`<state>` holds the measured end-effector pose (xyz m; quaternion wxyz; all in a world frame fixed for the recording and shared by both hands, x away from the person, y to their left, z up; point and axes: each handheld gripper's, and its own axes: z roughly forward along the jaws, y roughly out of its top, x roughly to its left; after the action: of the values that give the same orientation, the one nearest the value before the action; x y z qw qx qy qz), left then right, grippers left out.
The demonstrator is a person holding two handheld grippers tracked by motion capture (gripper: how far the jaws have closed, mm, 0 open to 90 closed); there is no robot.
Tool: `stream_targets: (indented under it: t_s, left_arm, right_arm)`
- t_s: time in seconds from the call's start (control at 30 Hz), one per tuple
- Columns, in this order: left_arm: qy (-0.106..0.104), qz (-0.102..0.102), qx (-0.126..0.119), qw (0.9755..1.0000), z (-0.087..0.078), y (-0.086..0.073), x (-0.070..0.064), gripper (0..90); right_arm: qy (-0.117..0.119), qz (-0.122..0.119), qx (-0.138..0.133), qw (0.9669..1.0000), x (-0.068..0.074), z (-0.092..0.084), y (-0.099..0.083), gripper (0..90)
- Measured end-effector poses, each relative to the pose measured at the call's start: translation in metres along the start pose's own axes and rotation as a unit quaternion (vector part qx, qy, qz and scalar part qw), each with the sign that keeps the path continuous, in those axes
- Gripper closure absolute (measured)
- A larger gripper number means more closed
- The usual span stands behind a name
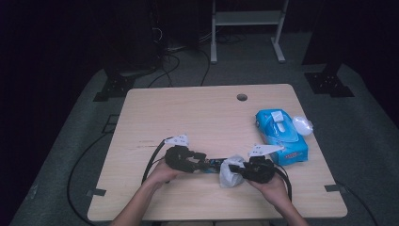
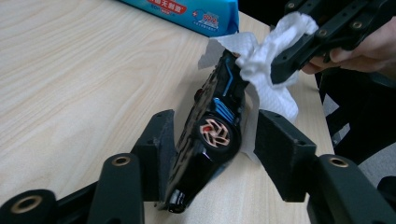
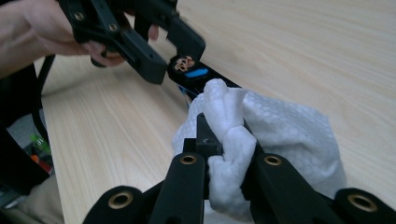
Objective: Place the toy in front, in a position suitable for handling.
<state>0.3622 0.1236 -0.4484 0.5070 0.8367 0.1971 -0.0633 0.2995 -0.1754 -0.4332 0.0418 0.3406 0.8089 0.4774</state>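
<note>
Toy car (image 2: 212,128), black with blue stripes and a copper-spoked wheel: lies tipped on its side near the front edge of the wooden tabletop (image 1: 188,108), between the two grippers; its far end is covered by the tissue. Left gripper (image 1: 200,160): jaws partly open around the car's near end; one jaw lies against the car's underside, the other stands clear of its roof. Right gripper (image 1: 237,170): jaws clamped tight on a crumpled white tissue (image 3: 243,140), which is pressed against the car. Blue tissue pack (image 1: 281,135): flat on the tabletop near its right edge, just beyond the right gripper; a white crumpled wad (image 1: 302,125) rests beside it.
</note>
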Motion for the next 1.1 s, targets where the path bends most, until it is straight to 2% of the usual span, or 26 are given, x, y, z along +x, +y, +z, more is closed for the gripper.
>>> stream_targets:
  t_s: [0.13, 0.23, 0.53, 0.6, 0.73, 0.8, 0.87, 0.93, 1.0, 1.1]
  left_arm:
    - [0.001, 0.007, 0.007, 0.9999, 0.001, -0.001, 0.000, 58.9]
    - [0.003, 0.012, 0.009, 0.9999, 0.003, -0.003, -0.001, 59.7]
    - [0.008, 0.046, 0.011, 0.9989, 0.004, -0.005, -0.007, 62.8]
    - [0.005, 0.045, 0.011, 0.9989, 0.004, -0.005, -0.007, 63.2]
    - [0.003, 0.035, 0.011, 0.9993, 0.003, -0.005, -0.007, 62.2]
    - [-0.005, 0.024, 0.001, 0.9997, 0.002, -0.005, -0.006, 60.5]
    - [-0.003, 0.023, 0.001, 0.9997, 0.002, -0.005, -0.006, 60.6]
    - [-0.002, 0.019, 0.002, 0.9998, 0.003, -0.005, -0.006, 60.8]
    - [0.000, 0.023, 0.006, 0.9997, 0.004, -0.006, -0.006, 60.9]
    - [0.005, 0.031, 0.010, 0.9994, 0.006, -0.007, -0.008, 62.2]
  right_arm:
    - [0.004, 0.010, -0.018, 0.9998, -0.004, -0.004, 0.007, 84.8]
    - [0.004, 0.014, -0.023, 0.9996, -0.008, -0.004, 0.012, 84.8]
    - [0.003, 0.027, -0.004, 0.9996, -0.019, 0.006, 0.012, 84.8]
    - [0.008, 0.035, -0.004, 0.9994, -0.021, 0.005, 0.012, 84.9]
    - [0.007, 0.026, -0.002, 0.9996, -0.020, 0.005, 0.012, 85.2]
    - [0.010, 0.028, -0.002, 0.9996, -0.018, 0.004, 0.010, 85.3]
    - [0.009, 0.025, -0.003, 0.9997, -0.017, 0.003, 0.008, 85.4]
    - [0.003, 0.013, 0.024, 0.9996, -0.015, 0.007, 0.004, 85.5]
    - [0.004, 0.027, 0.011, 0.9996, -0.015, 0.006, -0.002, 85.4]
    - [0.002, 0.009, 0.011, 0.9999, -0.008, 0.004, 0.000, 85.2]
